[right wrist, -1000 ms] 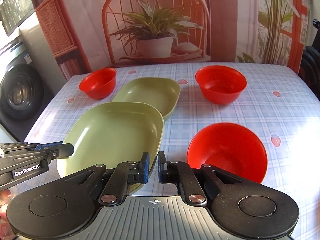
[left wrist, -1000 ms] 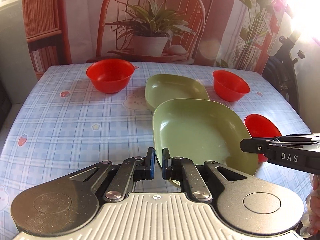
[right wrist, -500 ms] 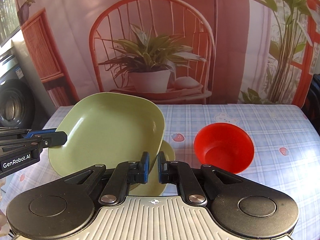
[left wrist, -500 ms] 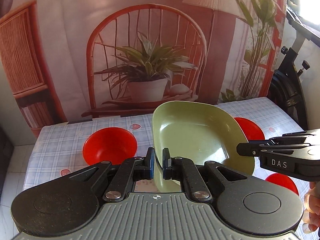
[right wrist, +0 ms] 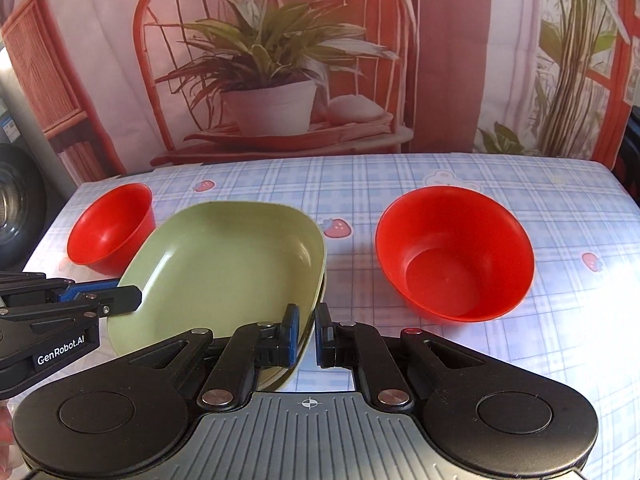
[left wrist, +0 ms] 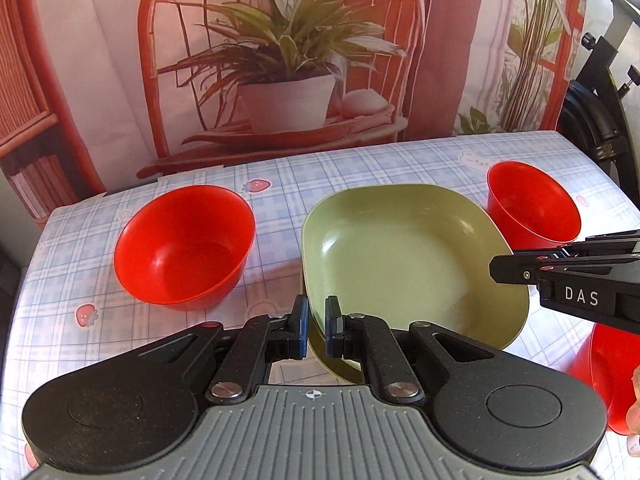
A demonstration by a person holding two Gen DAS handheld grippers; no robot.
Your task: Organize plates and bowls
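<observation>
My left gripper (left wrist: 316, 326) and my right gripper (right wrist: 306, 332) are each shut on the near rim of a green plate (left wrist: 404, 264), one at each side. The held plate (right wrist: 224, 268) sits on top of a second green plate, whose edge (right wrist: 322, 284) shows just beneath it. A red bowl (left wrist: 184, 246) stands left of the plates and another red bowl (right wrist: 454, 254) right of them. A third red bowl (left wrist: 600, 372) shows at the near right edge of the left wrist view.
The table (right wrist: 400, 184) has a blue checked cloth with strawberry prints. A printed backdrop of a chair and potted plant (left wrist: 280, 60) hangs behind its far edge. Dark exercise equipment (left wrist: 596, 100) stands at the right, a washing machine (right wrist: 16, 200) at the left.
Both grippers carried the green plate up off the table, forward, then down onto the second green plate. Both stayed shut on its rim.
</observation>
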